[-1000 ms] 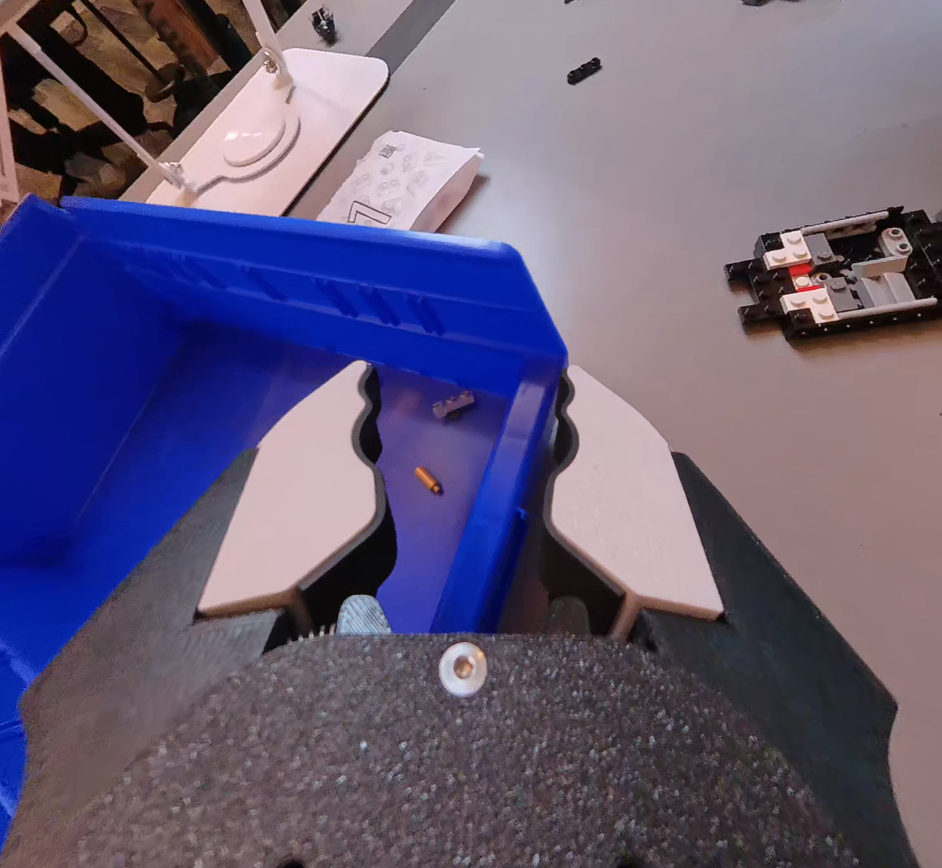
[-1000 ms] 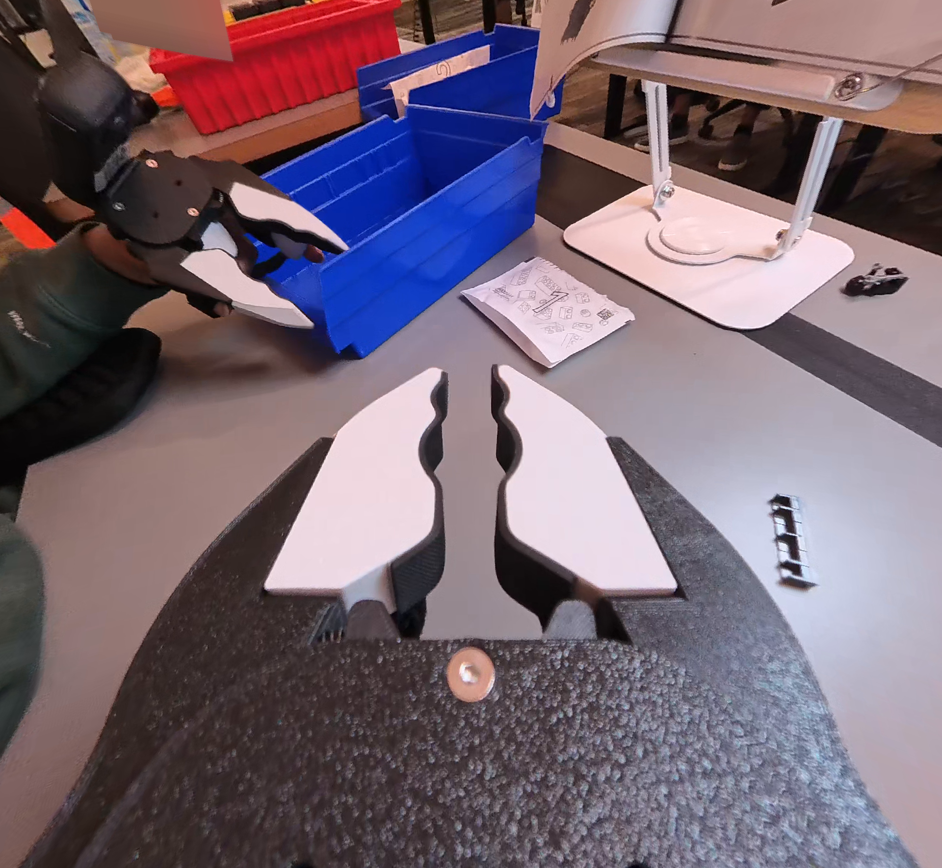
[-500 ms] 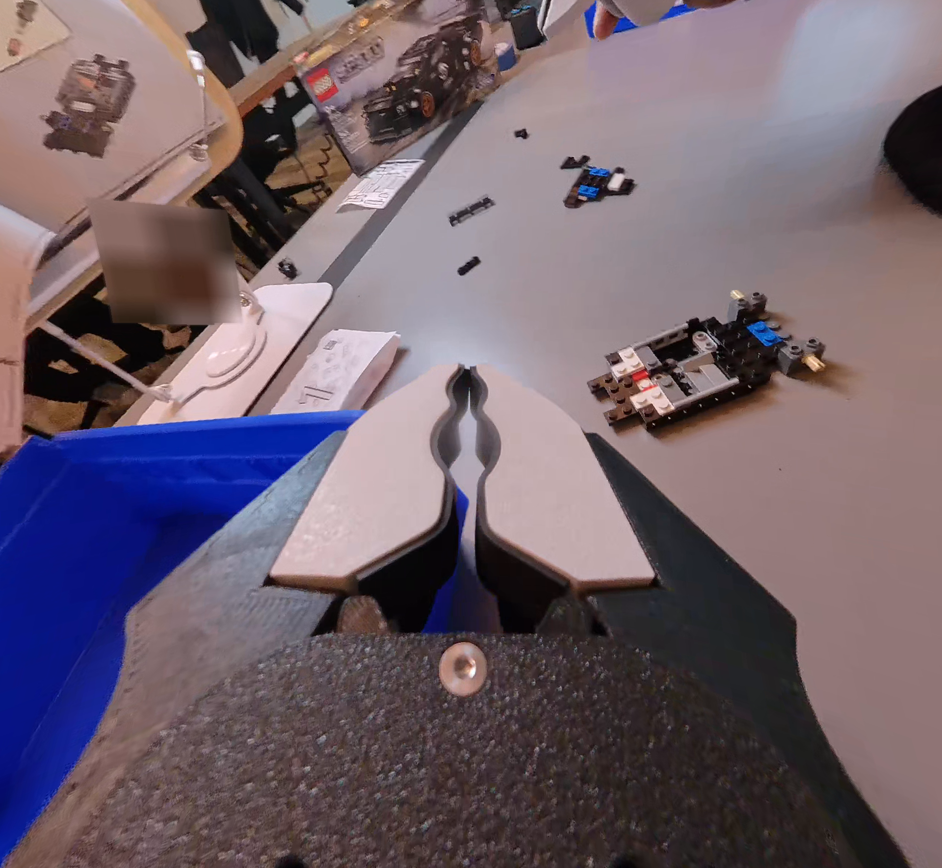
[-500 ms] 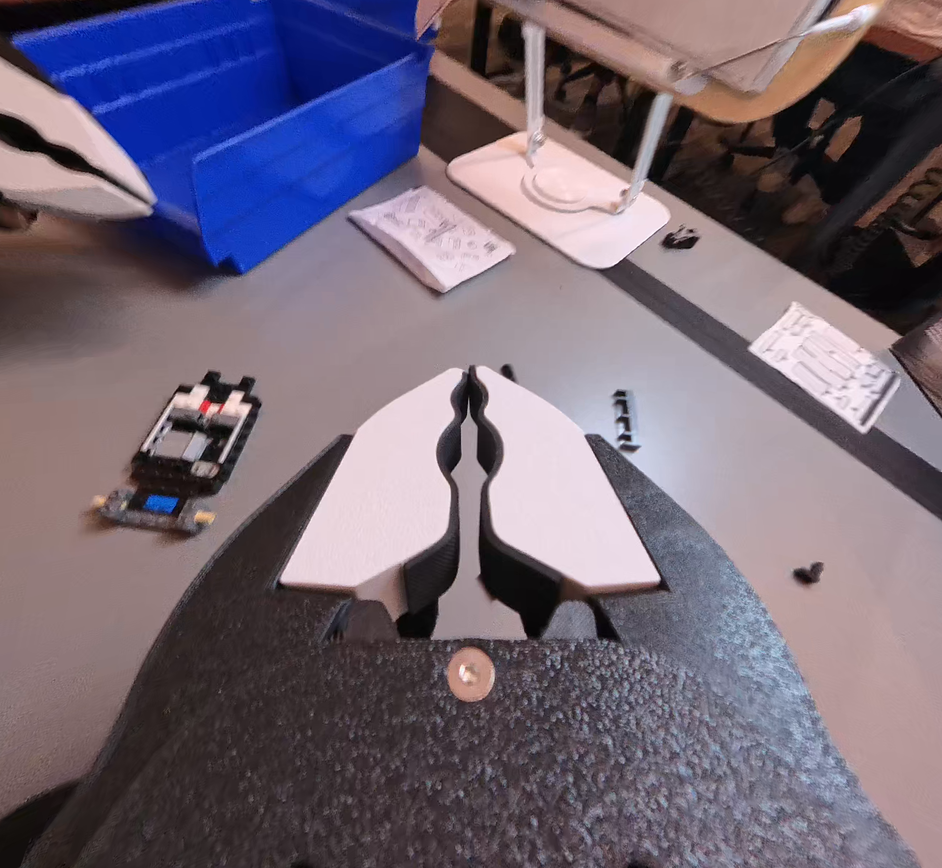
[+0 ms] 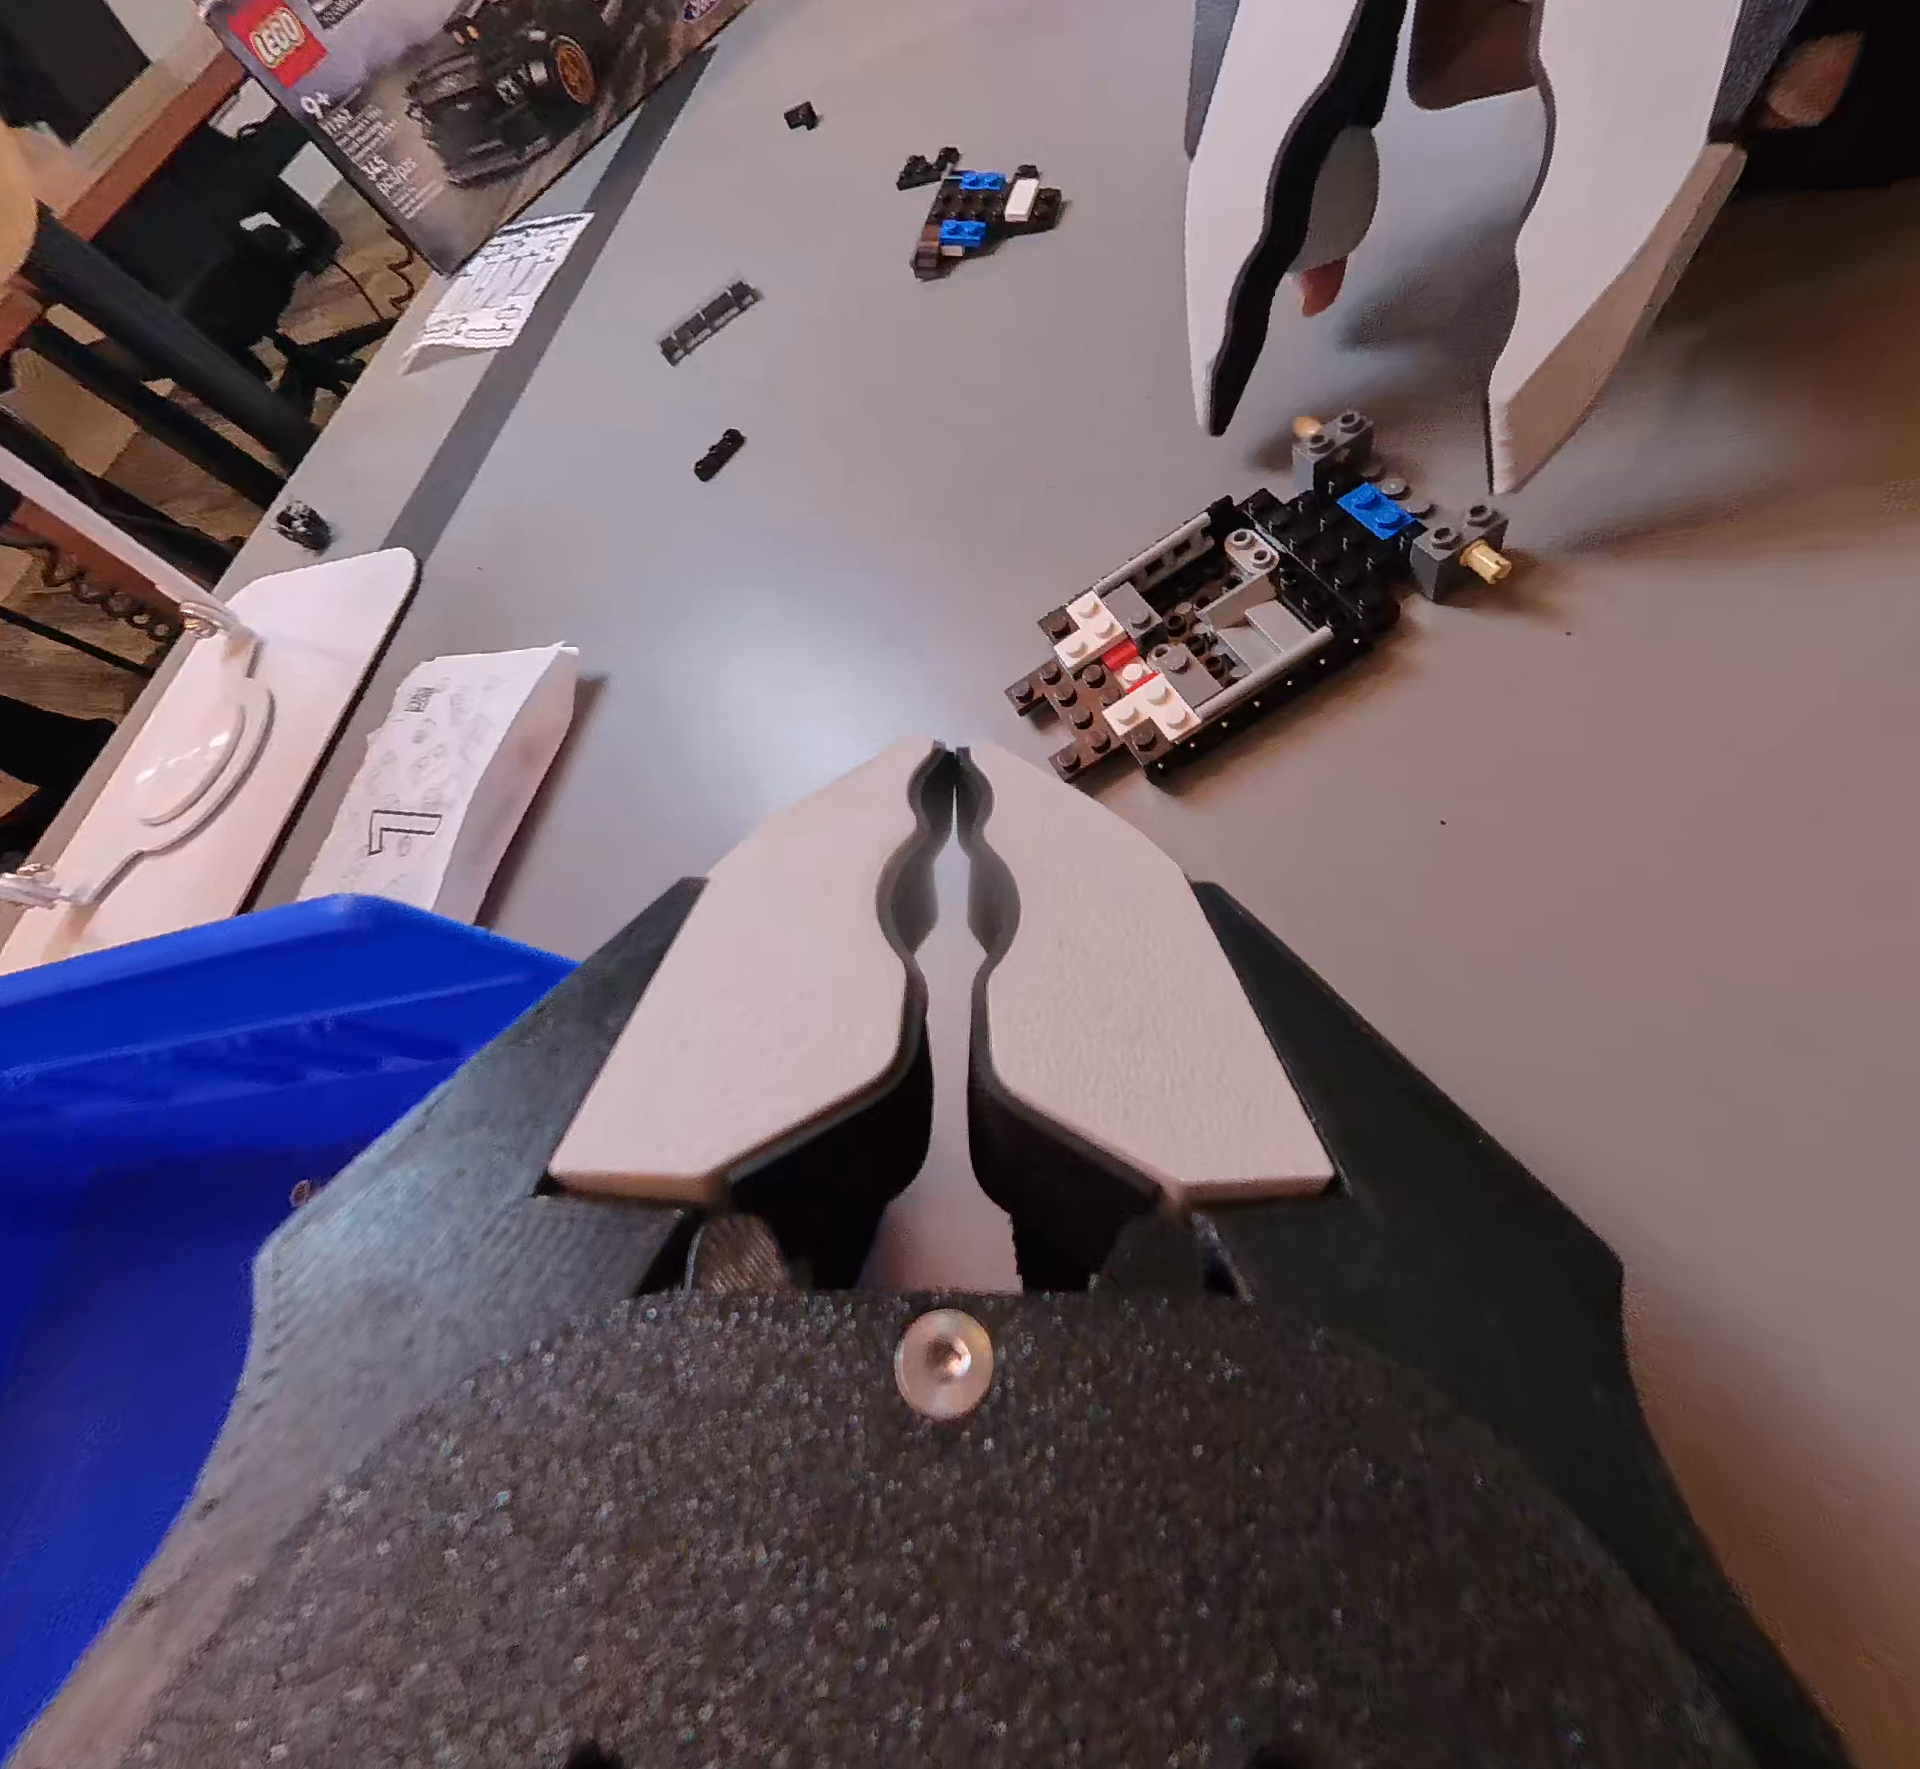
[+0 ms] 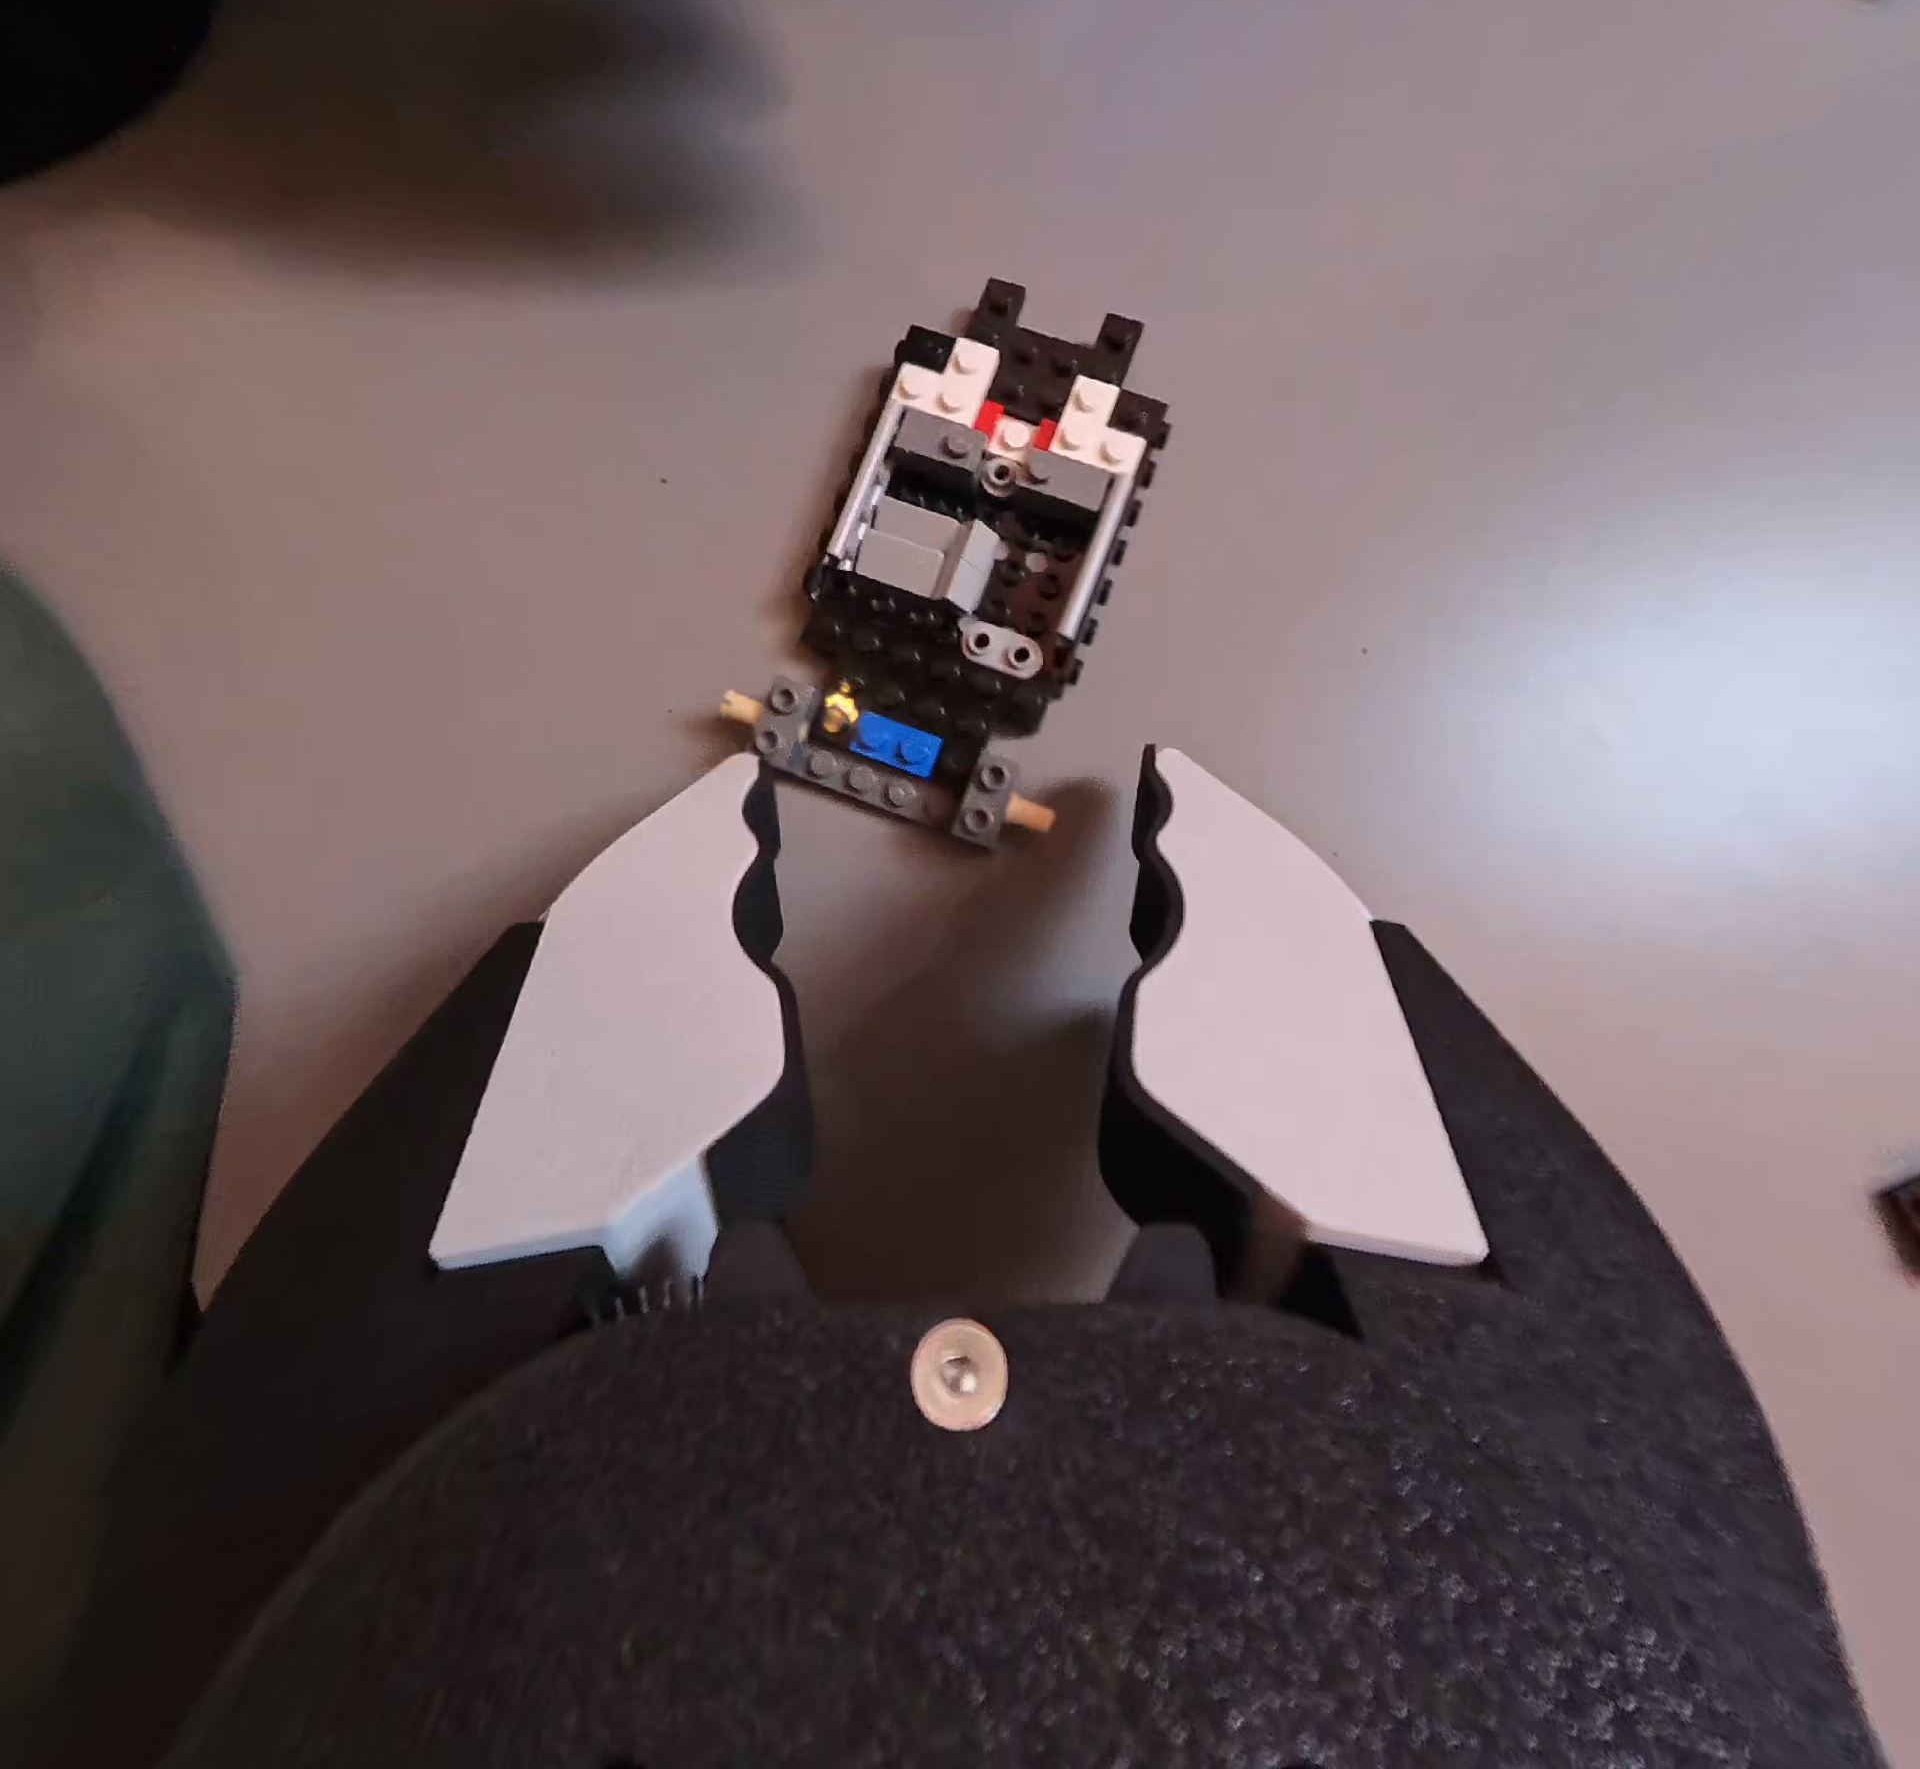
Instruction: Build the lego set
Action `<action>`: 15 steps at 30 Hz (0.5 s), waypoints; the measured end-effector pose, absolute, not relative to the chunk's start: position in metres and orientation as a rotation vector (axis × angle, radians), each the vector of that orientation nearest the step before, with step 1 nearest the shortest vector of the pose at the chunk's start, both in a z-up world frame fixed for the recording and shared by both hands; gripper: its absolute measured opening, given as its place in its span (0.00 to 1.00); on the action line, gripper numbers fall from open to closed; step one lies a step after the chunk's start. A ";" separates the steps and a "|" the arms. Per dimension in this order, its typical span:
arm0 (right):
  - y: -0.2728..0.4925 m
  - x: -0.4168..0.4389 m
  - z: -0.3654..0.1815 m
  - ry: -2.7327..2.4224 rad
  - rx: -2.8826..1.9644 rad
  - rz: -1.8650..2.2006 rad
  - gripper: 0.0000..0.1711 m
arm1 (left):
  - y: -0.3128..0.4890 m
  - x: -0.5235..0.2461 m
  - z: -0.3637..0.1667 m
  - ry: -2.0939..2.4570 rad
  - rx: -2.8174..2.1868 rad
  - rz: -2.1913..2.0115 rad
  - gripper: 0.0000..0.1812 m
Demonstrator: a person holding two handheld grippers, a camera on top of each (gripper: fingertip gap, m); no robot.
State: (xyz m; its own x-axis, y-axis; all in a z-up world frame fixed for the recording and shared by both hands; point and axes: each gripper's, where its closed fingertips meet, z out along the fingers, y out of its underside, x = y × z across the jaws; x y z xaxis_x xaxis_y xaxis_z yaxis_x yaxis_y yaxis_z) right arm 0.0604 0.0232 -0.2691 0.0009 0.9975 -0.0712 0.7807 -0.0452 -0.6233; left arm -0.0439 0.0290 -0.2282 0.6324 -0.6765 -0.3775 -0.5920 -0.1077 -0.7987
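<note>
A: State of the left gripper [image 5: 954,769]?

B: Its 2 white fingers are pressed together at the tips, with nothing between them. It hangs over the flat grey table [image 5: 831,576], just beside the rim of a blue plastic bin [image 5: 208,1044] at its left.

A: And the right gripper [image 6: 948,763]?

B: Spread wide — nothing held. Its tips hang at either side of the grey axle end of a partly built black, grey and white toy-brick car chassis [image 6: 987,524]. Whether the tips touch the table cannot be told.

A: Position of the chassis?

B: It lies flat on the table, between the 2 grippers, its blue plate and tan axle pins nearest the right gripper.

A: Other items in the left wrist view?

B: A folded white paper bag [image 5: 447,774] near the bin, a white stand base [image 5: 208,732] beside it, a smaller black and blue brick cluster [image 5: 982,213] farther off, loose black pieces — well apart — and a printed cardboard set box [image 5: 468,26] at the table edge.
</note>
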 end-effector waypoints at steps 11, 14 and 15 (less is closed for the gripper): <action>0.043 0.049 -0.266 -1.886 -1.802 0.681 0.28 | 0.022 -0.033 -0.242 1.114 -1.798 -0.115 0.00; 0.056 0.046 -0.255 -1.858 -1.752 0.681 0.27 | 0.023 -0.030 -0.244 1.108 -1.800 -0.112 0.04; 0.059 0.043 -0.250 -1.846 -1.721 0.689 0.26 | 0.024 -0.030 -0.244 1.104 -1.806 -0.114 0.07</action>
State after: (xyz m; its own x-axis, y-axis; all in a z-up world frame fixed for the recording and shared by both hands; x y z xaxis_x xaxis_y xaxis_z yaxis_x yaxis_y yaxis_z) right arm 0.0428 0.0587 -0.2498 -0.0579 0.9978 0.0307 0.7340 0.0634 -0.6762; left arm -0.0299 0.0236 -0.2441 0.5829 -0.7213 -0.3742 -0.6293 -0.1094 -0.7694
